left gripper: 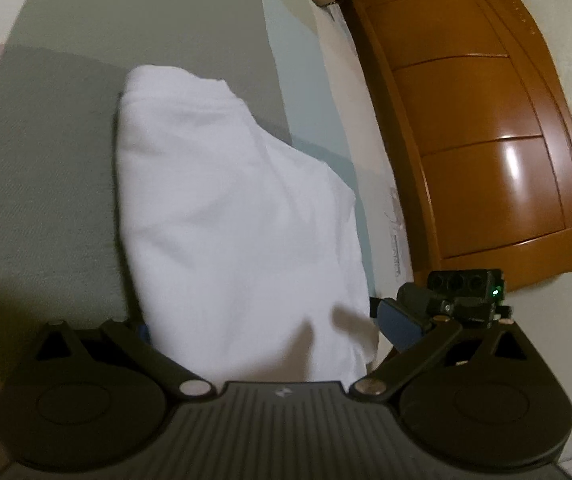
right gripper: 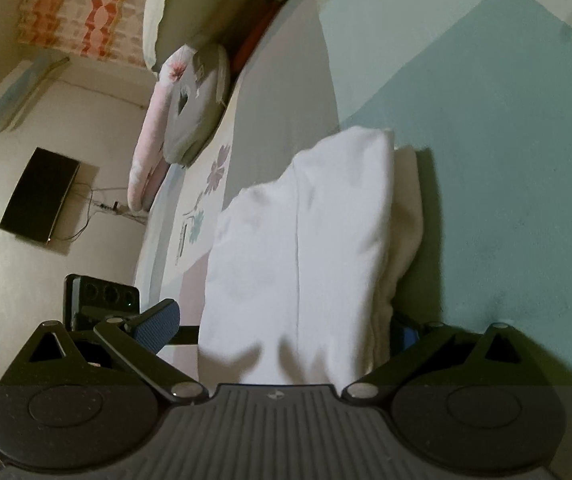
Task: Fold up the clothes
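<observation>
White folded garment (left gripper: pixel 226 216) on the bedspread (left gripper: pixel 54 184), bracketed by both tools — left gripper (left gripper: pixel 264 330) and right gripper (right gripper: pixel 286 326) each spread wide, straddling the bundle, clamping nothing. Good practice: close evenly from both sides — layers (right gripper: pixel 404 216) slip otherwise.

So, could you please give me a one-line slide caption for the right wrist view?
Right gripper, jaws wide, straddling a folded white garment on the bed.
</observation>
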`<state>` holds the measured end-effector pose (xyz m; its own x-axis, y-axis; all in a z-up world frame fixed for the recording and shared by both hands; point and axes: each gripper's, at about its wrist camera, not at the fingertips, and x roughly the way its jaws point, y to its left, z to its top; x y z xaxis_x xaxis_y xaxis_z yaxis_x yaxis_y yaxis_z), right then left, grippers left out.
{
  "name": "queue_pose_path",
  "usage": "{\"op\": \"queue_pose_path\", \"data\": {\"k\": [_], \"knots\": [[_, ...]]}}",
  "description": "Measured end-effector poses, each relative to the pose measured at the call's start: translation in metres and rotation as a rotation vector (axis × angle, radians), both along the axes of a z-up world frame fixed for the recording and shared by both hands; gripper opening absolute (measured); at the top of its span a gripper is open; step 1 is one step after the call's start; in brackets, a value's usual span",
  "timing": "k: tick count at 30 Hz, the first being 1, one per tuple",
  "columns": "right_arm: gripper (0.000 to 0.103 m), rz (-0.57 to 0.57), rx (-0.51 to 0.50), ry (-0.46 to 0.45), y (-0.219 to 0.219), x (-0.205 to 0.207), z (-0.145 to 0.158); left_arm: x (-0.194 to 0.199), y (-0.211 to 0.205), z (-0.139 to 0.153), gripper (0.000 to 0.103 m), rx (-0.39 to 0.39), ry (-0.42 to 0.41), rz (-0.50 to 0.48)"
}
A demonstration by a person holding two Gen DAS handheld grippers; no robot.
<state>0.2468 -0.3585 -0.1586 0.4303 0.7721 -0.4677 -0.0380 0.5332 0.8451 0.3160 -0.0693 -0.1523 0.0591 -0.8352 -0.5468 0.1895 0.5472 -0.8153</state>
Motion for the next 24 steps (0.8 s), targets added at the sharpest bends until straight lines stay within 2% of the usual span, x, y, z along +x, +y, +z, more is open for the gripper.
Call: {"op": "queue_pose_path", "data": {"k": [6, 10, 13, 16, 19, 24], "knots": [[0.103, 0.043, 0.051, -0.047, -0.008, -0.018, -0.002, -0.006, 0.018, -0.002, 0.101, -0.053, 0.008, -0.022], [0.103, 0.013, 0.074, -0.038, -0.006, -0.008, -0.003, 0.002, 0.006, -0.003, 0.101, -0.036, 0.002, -0.004], [0.103, 0.013, 0.051, -0.035, 0.001, -0.002, -0.001, -0.004, 0.012, -0.002, 0.101, -0.029, -0.016, -0.009], [0.103, 0.027, 0.052, -0.080, -0.001, -0.009, -0.001, -0.008, 0.021, -0.003, 0.101, -0.045, -0.028, -0.003], [0.103, 0.007, 0.091, -0.102, -0.004, -0.010, -0.003, -0.004, 0.016, -0.004, 0.101, -0.044, -0.017, 0.023], [0.103, -0.032, 0.089, -0.070, 0.000, -0.009, 0.002, 0.001, 0.007, -0.001, 0.101, -0.033, 0.018, 0.048]]}}
